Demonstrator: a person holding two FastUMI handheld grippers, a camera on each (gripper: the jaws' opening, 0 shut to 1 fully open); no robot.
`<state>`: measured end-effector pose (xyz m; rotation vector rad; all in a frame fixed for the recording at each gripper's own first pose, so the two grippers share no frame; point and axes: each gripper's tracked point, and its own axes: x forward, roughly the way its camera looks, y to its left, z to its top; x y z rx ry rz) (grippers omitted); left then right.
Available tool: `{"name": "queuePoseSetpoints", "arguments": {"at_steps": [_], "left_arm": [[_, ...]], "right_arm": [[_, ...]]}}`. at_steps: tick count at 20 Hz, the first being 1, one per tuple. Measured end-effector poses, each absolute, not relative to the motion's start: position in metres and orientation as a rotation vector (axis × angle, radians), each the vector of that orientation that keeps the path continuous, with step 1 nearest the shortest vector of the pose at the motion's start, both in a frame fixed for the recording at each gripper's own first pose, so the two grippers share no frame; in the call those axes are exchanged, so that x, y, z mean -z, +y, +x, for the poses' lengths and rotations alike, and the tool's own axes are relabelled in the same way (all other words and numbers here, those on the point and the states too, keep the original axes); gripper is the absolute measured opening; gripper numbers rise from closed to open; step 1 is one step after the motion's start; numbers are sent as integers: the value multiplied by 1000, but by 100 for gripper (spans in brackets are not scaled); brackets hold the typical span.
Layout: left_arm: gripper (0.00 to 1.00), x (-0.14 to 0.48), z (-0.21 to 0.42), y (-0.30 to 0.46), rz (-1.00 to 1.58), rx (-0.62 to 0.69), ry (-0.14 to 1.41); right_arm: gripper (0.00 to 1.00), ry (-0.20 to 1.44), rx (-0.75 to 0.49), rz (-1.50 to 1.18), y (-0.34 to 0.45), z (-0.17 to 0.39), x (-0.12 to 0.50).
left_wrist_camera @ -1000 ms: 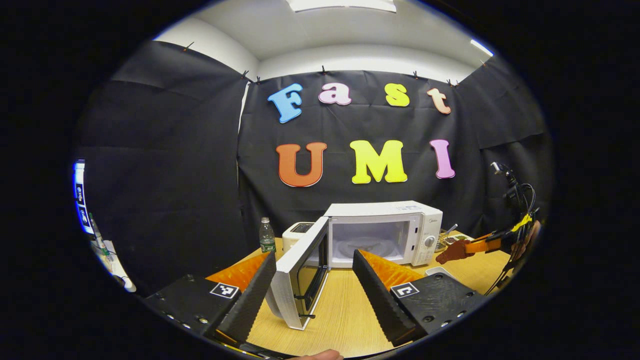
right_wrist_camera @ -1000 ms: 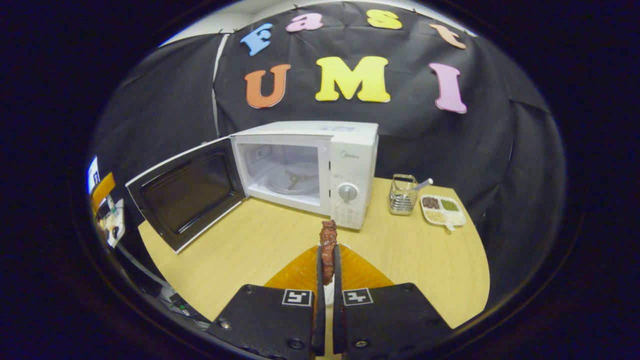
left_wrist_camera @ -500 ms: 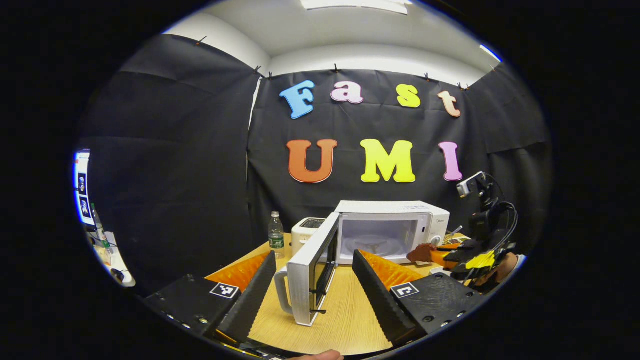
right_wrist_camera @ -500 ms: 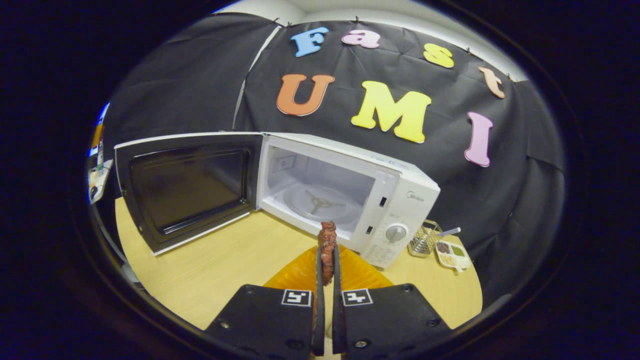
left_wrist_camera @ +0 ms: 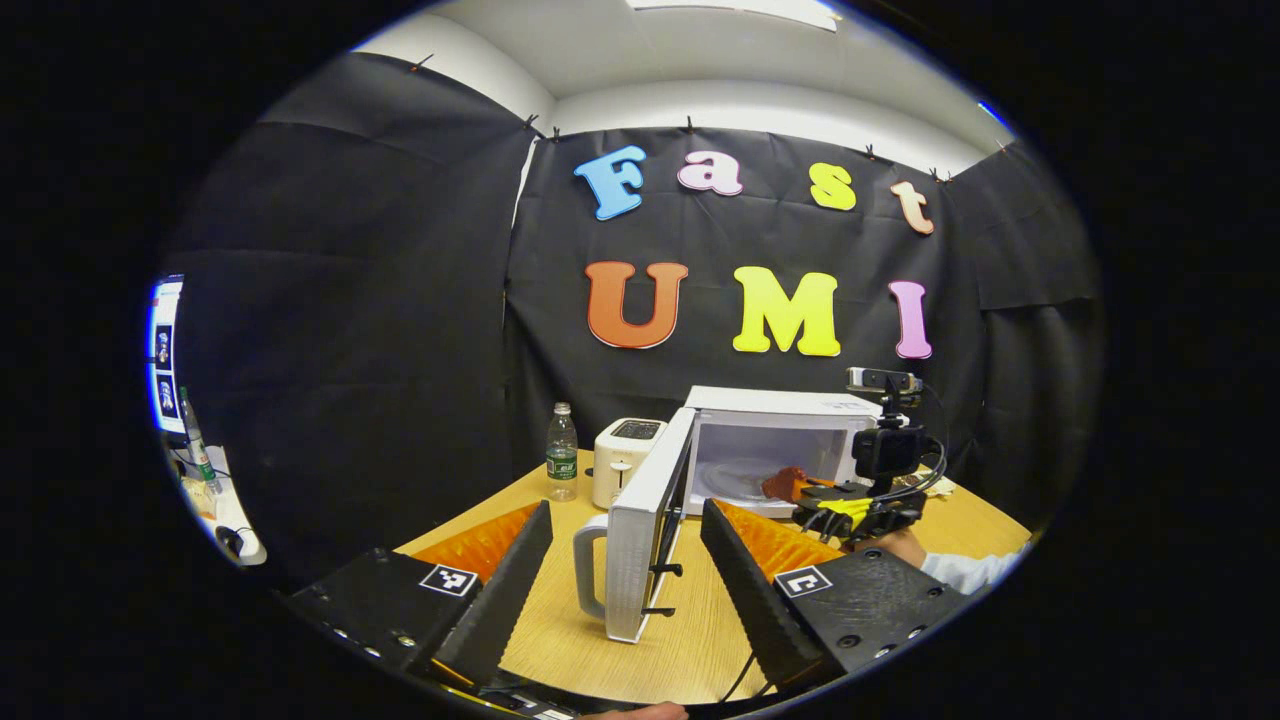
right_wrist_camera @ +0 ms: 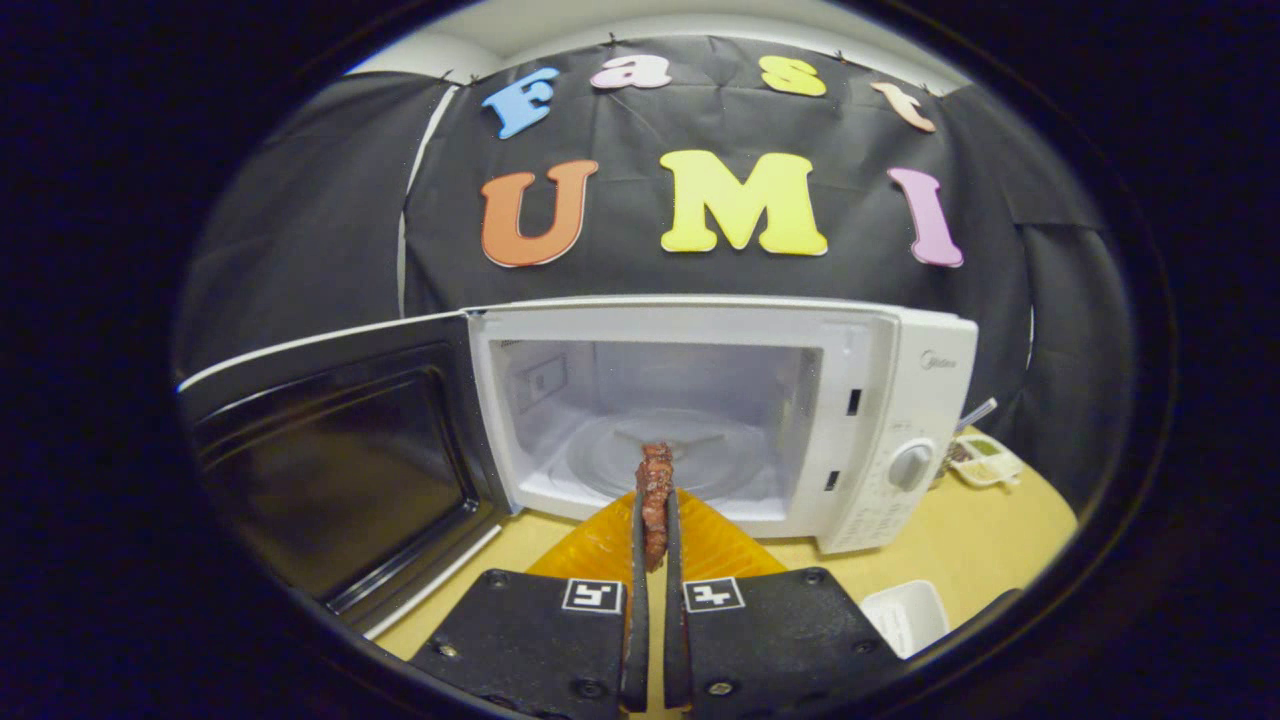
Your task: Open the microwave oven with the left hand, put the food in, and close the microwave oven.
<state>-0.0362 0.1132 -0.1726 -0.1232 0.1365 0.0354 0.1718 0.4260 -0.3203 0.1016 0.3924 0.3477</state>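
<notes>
The white microwave [left_wrist_camera: 775,402] stands on the table with its door [left_wrist_camera: 640,530] swung wide, seen edge-on. My left gripper [left_wrist_camera: 626,510] is open, its fingers spread wide to either side of the door's handle edge and not pressing on it. My right gripper [right_wrist_camera: 652,500] is shut on a brown strip of meat [right_wrist_camera: 655,480], held upright just in front of the microwave's open cavity [right_wrist_camera: 660,420] and its glass turntable [right_wrist_camera: 720,452]. In the left gripper view, the right gripper [left_wrist_camera: 860,500] and a hand hold the meat [left_wrist_camera: 782,483] at the cavity's mouth.
A water bottle [left_wrist_camera: 561,452] and a white toaster [left_wrist_camera: 622,458] stand left of the microwave. A small white dish [right_wrist_camera: 905,615] lies on the wooden table [right_wrist_camera: 1000,540] near my right gripper. A divided tray [right_wrist_camera: 985,458] sits behind the microwave's right side.
My right gripper has carried the meat from the table's middle up to the microwave's opening. The left gripper has drifted so the door now shows edge-on; it stays open.
</notes>
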Motion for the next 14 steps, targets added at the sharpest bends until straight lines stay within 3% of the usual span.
{"name": "queuePoseSetpoints", "arguments": {"at_steps": [1,7,14], "left_arm": [[92,172,-37,117,-131,-40,132],[92,173,-36,124,-179,-20,140],[92,169,-32,134,-112,-47,133]], "right_arm": [[10,395,-347,149,436,180,323],[10,274,-268,470,472,228,313],[11,336,-97,705,472,277,348]]}}
